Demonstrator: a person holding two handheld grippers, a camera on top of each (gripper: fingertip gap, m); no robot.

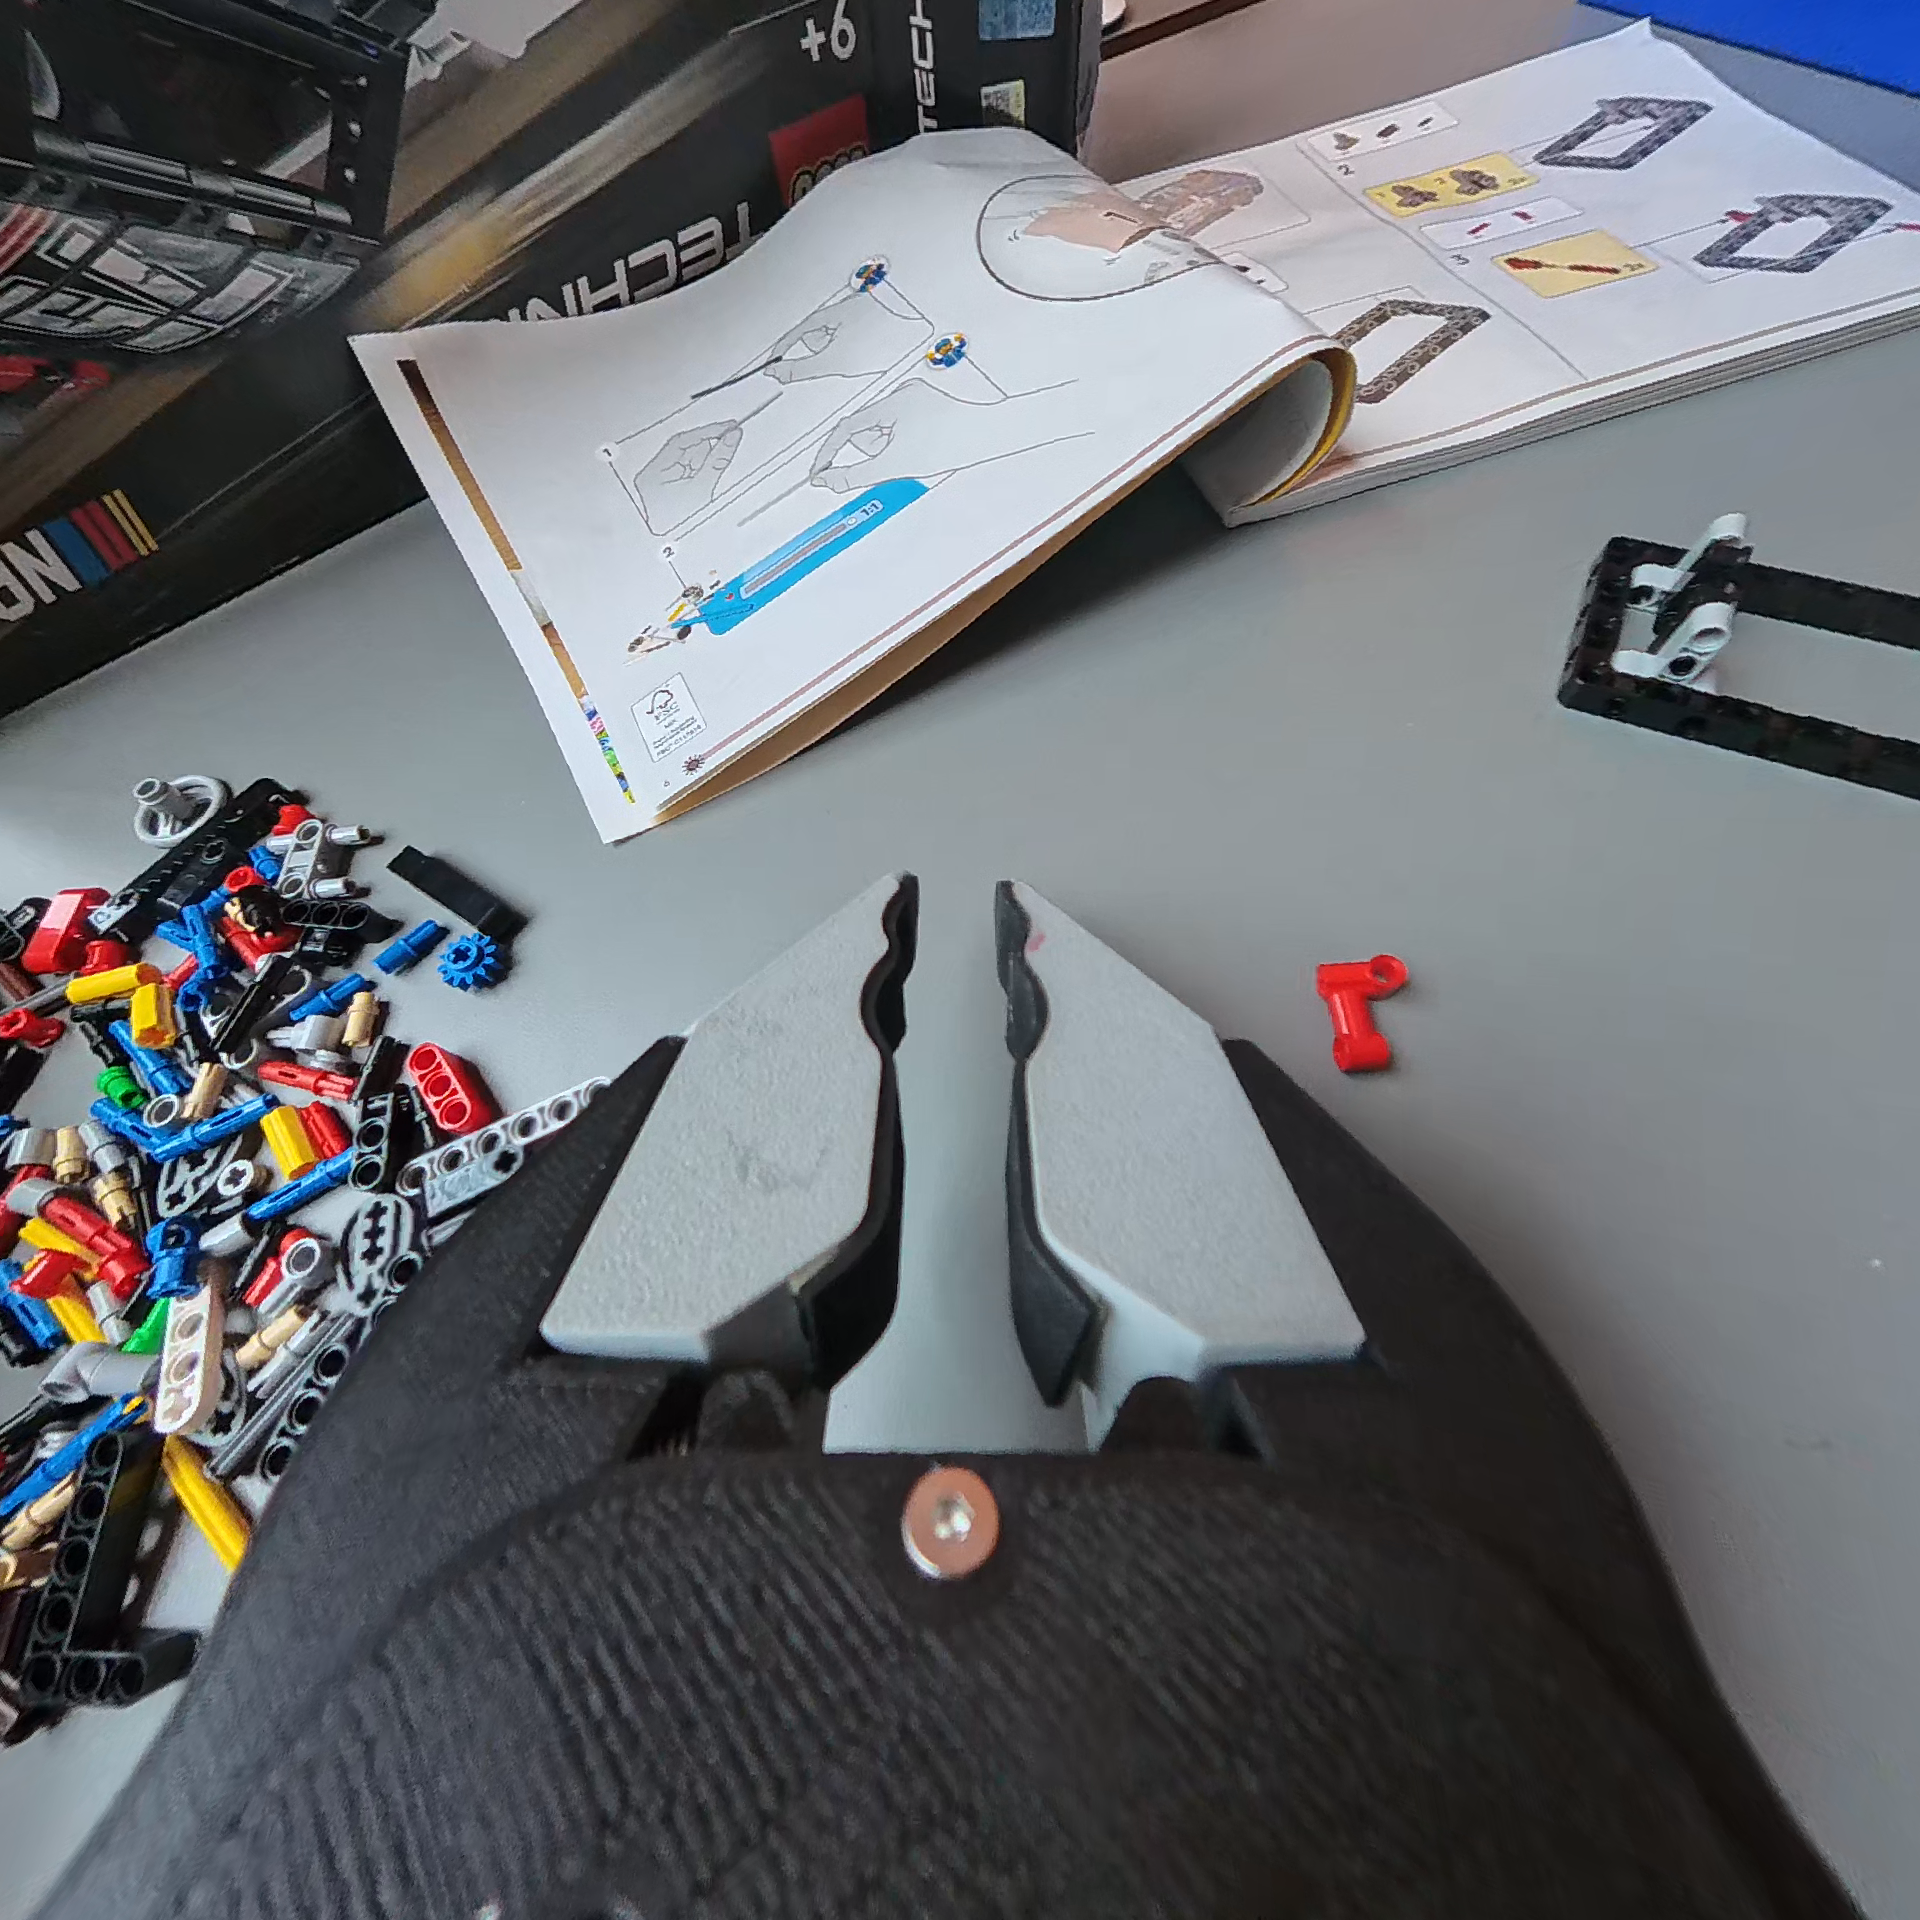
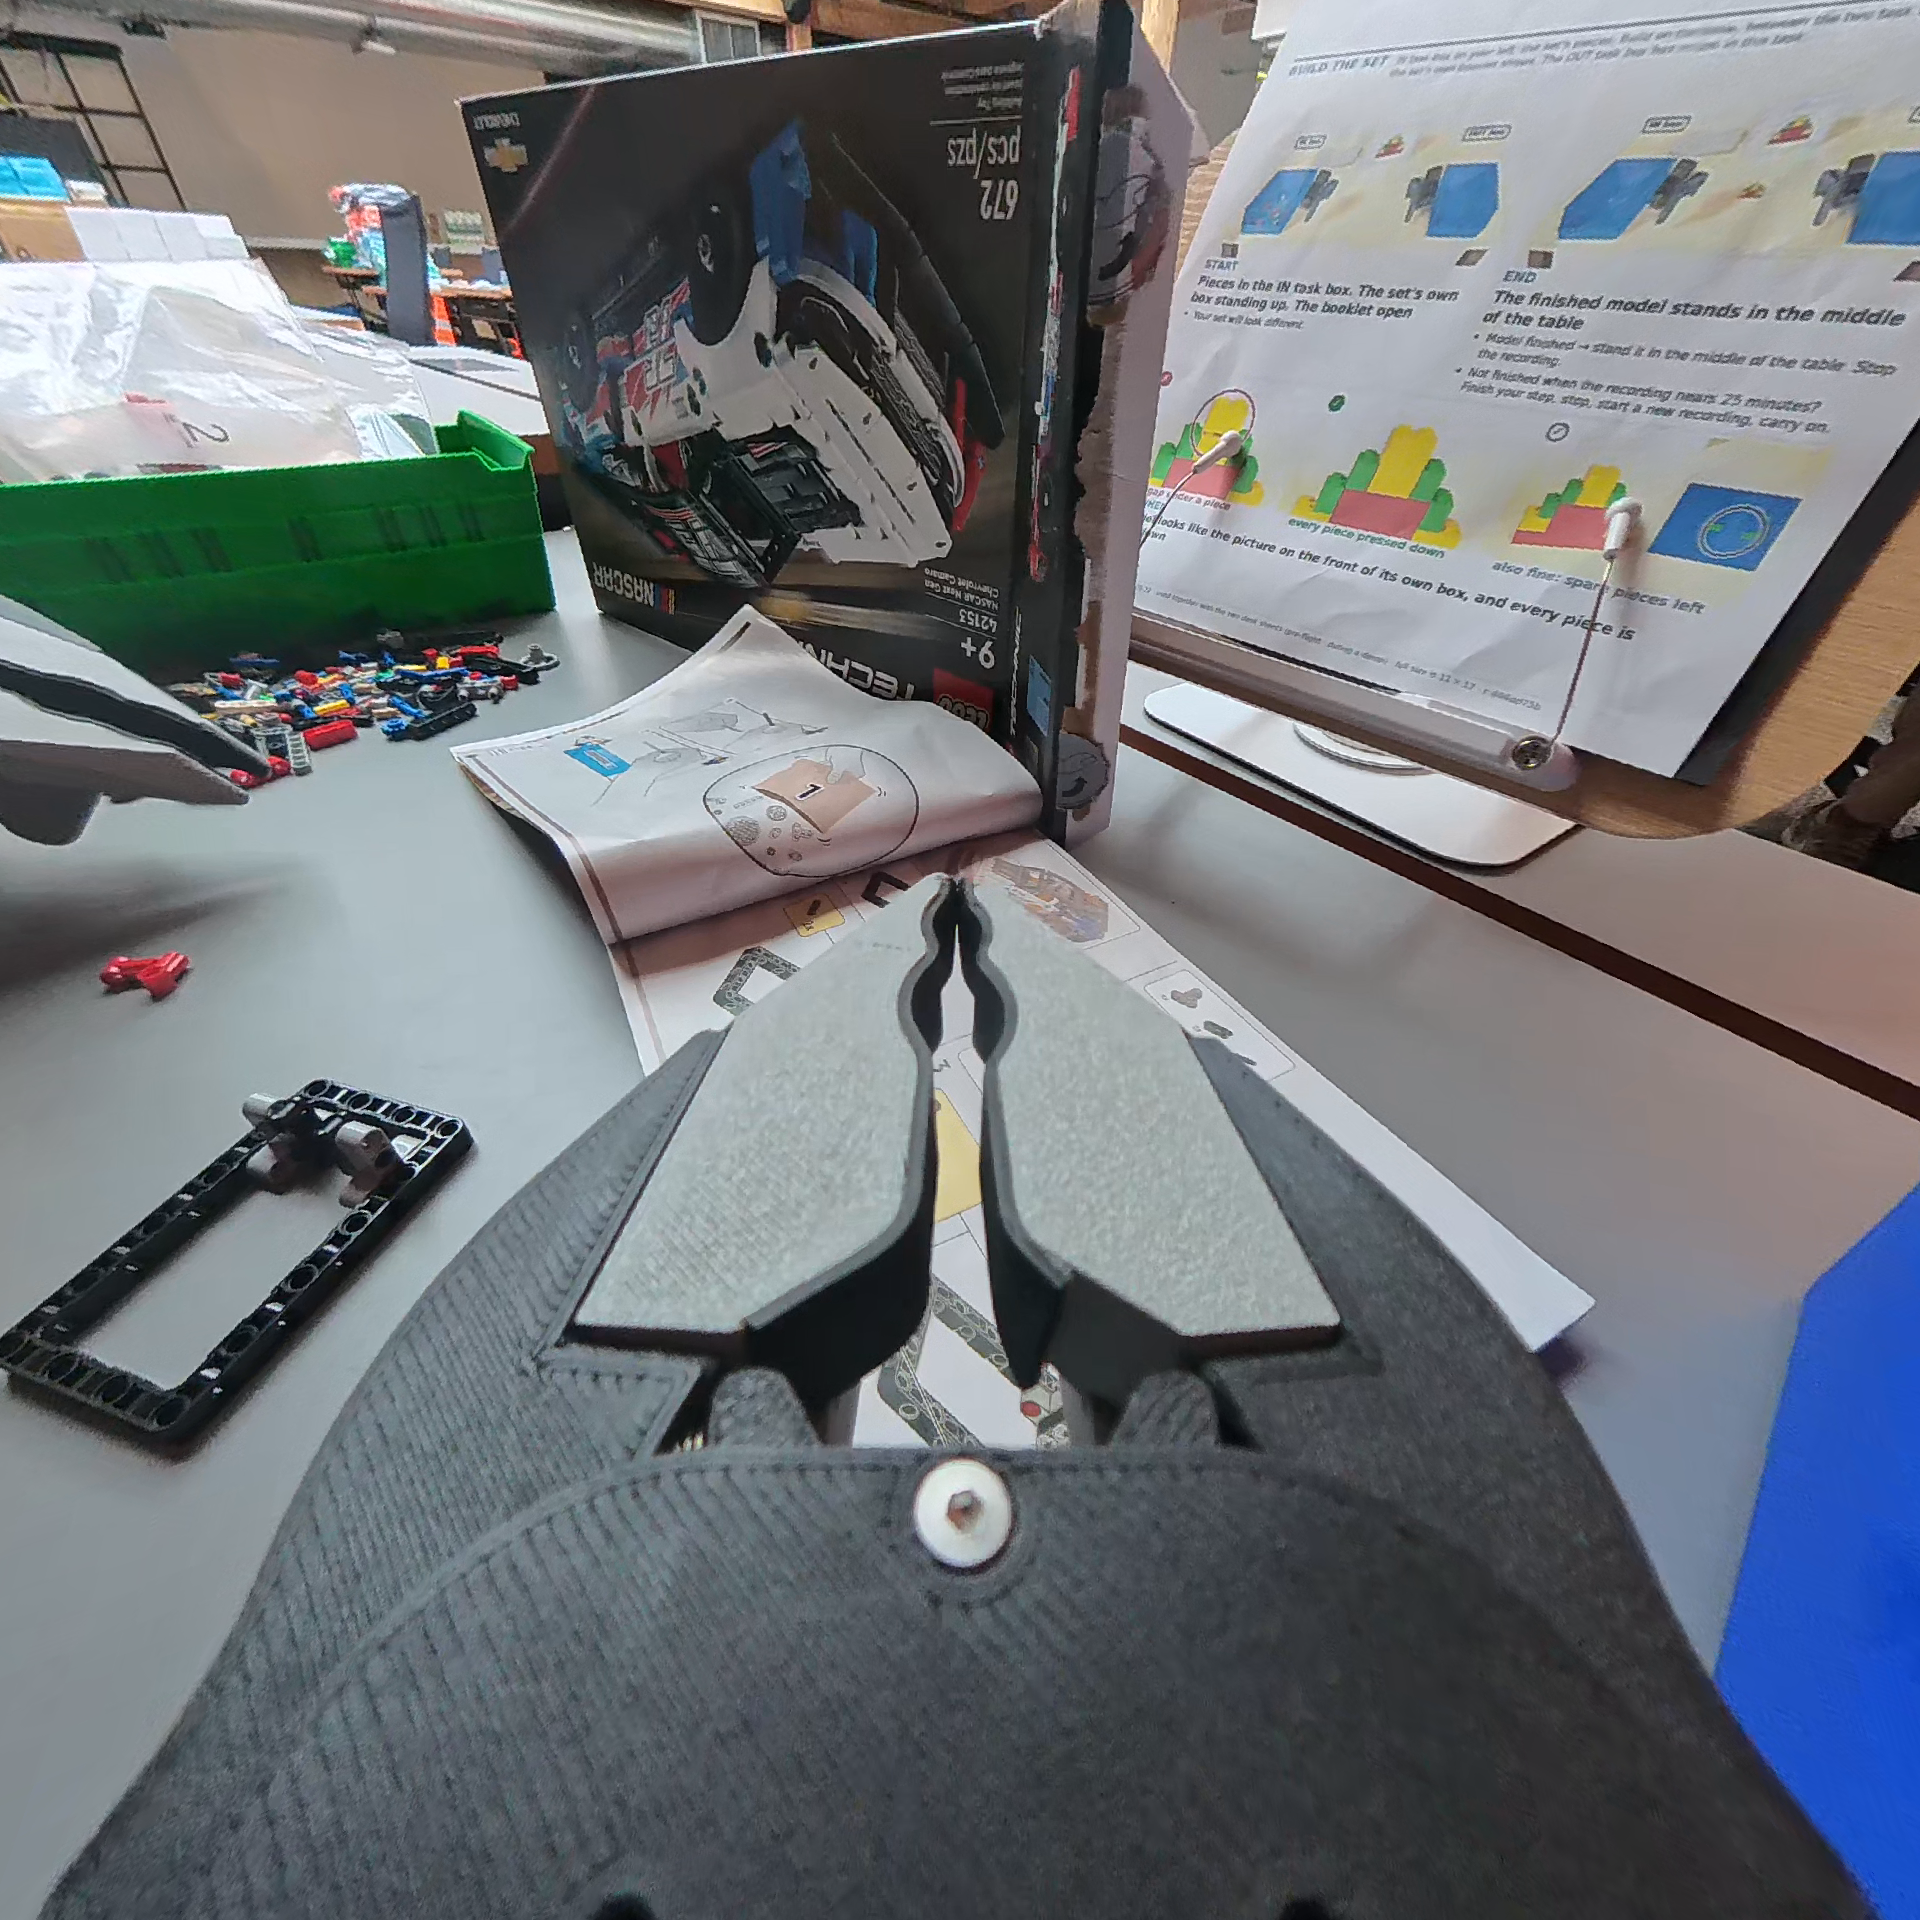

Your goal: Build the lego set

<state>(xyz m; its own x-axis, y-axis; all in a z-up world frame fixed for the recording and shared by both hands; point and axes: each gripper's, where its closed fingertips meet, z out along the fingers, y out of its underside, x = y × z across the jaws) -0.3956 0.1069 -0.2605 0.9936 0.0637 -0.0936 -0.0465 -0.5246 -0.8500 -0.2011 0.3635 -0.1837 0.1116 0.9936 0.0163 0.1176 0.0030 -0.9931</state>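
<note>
While left tongs (image 1: 956, 899) gape, right tongs (image 2: 954, 888) meet

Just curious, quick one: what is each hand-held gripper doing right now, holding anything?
Left hand-held gripper: open, holding nothing, above the grey table.
Right hand-held gripper: closed, holding nothing, over the instruction booklet.

Matt grey table (image 1: 1143, 790); glossy plastic bricks (image 1: 208, 1122); paper booklet (image 1: 790, 457); glossy cardboard box (image 2: 790, 343).

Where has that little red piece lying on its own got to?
The red piece lies alone on the grey table, right of the left gripper, between the loose pile and the black frame.
</note>
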